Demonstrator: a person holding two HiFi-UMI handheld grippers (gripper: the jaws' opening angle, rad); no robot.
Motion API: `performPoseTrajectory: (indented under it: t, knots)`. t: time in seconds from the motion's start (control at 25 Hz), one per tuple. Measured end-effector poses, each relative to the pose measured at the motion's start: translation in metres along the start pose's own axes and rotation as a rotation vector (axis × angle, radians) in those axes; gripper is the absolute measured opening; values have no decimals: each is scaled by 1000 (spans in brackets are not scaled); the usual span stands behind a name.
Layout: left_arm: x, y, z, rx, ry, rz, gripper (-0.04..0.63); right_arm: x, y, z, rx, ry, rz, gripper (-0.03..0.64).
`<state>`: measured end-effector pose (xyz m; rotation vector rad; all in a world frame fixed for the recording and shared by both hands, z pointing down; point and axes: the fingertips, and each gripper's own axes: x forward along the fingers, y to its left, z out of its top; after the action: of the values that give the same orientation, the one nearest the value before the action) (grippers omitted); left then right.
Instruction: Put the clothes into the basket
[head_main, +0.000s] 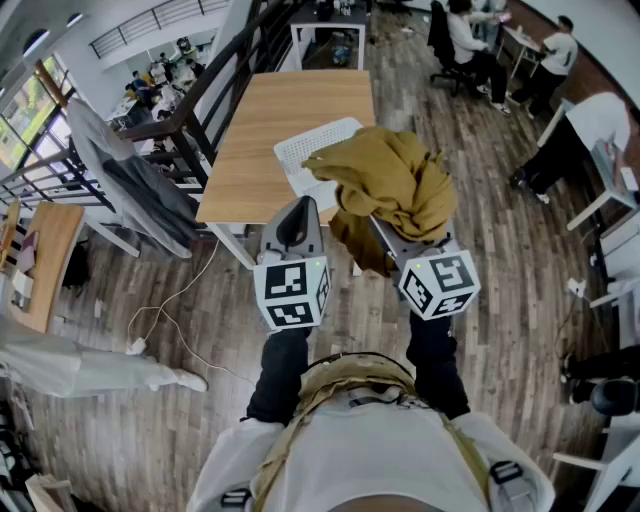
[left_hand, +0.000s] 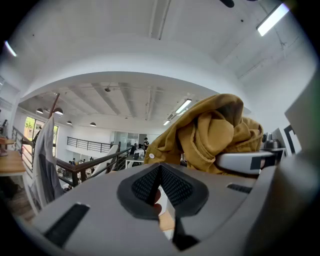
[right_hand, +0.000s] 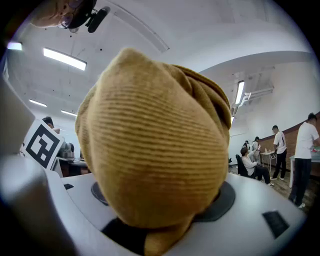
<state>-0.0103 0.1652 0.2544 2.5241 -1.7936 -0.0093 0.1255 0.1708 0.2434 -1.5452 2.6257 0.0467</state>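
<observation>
The right claw (head_main: 386, 234) is clenched on a bunched mustard garment (head_main: 395, 180), which is lifted off the table (head_main: 262, 120) and, seen from the head view, hangs in front of the near side of the white perforated basket (head_main: 308, 150) that sits on it. The right gripper view is filled with ribbed, corduroy-like cloth wedged between the jaws, which stand wide around the thick wad. The left claw (head_main: 298, 212) is pressed closed with nothing in it, held just beside the bundle. The cloth looks soft and light, with no stiffness of its own: folds spill over both sides of the grip and a loose tail droops below it, so it will probably sag and swing rather than keep a shape. A hold through the thick middle of the wad, as here, seems sound; a pinch on a single edge or the buttoned placket would likely let the rest unroll and trail over the basket rim.
</observation>
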Motion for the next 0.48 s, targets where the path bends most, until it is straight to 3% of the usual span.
performPoseTrajectory:
  t: [0.48]
  knots:
    - [6, -2, -9, 1, 11, -2, 0, 3, -1, -9, -4, 15, 2, 360]
